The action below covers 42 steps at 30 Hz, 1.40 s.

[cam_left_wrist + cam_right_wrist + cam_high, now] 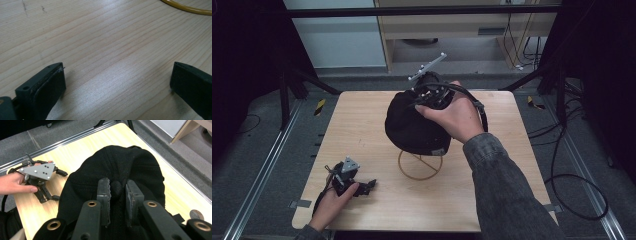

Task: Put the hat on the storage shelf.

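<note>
Left tongs [368, 186] lay on the desk [362, 130] by its near-left edge, jaws wide on bare wood. Mid-desk, a black cap [412, 127] sat on a yellow wire stand [420, 167], with free desk on all sides. Right tongs [117, 188] pinched the cap's top button [115, 187].

A lab recording bay: a bare wooden table [362, 125] stands on grey carpet [252, 165], framed by metal floor rails [259, 177], with dark curtains at nine and three o'clock and loose cables [572, 192] trailing at four o'clock.
</note>
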Each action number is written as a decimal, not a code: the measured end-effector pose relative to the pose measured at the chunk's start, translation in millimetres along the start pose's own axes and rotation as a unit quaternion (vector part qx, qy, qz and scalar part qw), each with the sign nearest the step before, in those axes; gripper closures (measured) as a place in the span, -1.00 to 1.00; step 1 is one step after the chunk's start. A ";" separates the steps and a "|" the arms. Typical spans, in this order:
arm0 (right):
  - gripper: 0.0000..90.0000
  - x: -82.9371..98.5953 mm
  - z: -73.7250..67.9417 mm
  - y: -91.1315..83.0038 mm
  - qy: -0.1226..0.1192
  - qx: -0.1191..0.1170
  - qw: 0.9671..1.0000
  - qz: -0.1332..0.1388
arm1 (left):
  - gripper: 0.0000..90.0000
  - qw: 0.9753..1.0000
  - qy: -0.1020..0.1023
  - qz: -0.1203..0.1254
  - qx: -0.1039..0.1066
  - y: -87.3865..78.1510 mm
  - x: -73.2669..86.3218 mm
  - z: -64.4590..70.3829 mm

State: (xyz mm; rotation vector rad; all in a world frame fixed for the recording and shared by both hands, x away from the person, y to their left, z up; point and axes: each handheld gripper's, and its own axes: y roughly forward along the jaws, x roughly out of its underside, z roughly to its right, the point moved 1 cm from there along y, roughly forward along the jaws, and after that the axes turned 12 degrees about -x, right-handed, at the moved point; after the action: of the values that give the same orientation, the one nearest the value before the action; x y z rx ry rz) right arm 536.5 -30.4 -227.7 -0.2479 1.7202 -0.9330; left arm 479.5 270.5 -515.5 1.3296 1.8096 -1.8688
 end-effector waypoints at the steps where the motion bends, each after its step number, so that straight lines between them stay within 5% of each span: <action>1: 0.70 0.0 0.0 0.5 0.000 -0.001 1.000 -0.001 | -1.00 1.000 0.000 0.000 0.000 0.0 0.0 0.0; 17: 0.68 3.4 2.9 14.9 0.001 0.002 1.000 -0.028 | -1.00 1.000 0.000 0.000 0.000 0.0 0.0 0.0; 42: 0.57 5.9 3.0 17.3 0.004 0.007 1.000 -0.027 | -1.00 1.000 0.000 0.000 0.000 0.0 0.0 0.0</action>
State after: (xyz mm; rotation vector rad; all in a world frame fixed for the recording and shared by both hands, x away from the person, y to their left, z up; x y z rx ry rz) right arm 541.9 -23.8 -244.1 -0.2838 1.7218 -0.9865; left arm 479.5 270.5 -515.5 1.3295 1.8095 -1.8686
